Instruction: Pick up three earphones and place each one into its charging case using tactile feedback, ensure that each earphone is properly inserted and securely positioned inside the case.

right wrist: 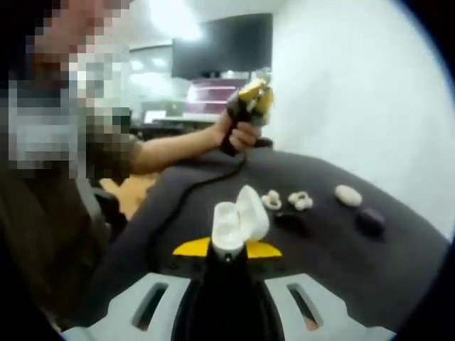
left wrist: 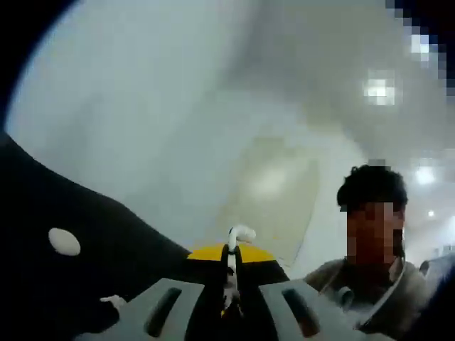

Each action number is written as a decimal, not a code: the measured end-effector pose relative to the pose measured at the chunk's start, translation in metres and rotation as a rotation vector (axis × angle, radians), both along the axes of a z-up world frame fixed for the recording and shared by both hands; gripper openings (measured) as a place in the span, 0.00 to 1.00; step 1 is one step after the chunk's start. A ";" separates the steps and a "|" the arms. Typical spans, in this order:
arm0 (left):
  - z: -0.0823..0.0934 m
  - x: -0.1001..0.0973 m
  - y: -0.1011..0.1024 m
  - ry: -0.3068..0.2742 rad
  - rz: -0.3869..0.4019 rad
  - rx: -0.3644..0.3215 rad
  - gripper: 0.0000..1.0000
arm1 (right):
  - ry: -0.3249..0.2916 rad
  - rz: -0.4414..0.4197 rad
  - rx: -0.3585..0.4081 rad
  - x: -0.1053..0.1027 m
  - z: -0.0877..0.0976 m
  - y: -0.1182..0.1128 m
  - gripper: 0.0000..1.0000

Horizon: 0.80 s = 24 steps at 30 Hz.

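The left claw (left wrist: 232,266) is pinching a white earphone (left wrist: 240,233) between closed jaws. The right claw (right wrist: 227,259) is clamping an open white charging case (right wrist: 238,222); more earphones (right wrist: 288,199) are lying at 1 o'clock on the black table (right wrist: 334,263).

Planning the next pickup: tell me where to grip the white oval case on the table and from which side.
Probably from above, jaws across the narrow middle of the white oval case. It lies flat and low on the dark table, rounded, with free space around it; a side approach would likely slip.
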<state>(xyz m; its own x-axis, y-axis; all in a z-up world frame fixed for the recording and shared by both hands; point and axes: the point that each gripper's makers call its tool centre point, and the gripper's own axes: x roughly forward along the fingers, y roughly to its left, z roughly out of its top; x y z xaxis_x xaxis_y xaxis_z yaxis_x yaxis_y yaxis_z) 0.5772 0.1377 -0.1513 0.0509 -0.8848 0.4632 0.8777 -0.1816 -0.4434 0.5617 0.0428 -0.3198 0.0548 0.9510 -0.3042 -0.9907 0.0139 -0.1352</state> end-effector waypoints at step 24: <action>-0.103 0.078 -0.104 -0.321 0.348 0.919 0.03 | -0.017 0.008 0.002 -0.001 0.000 -0.001 0.18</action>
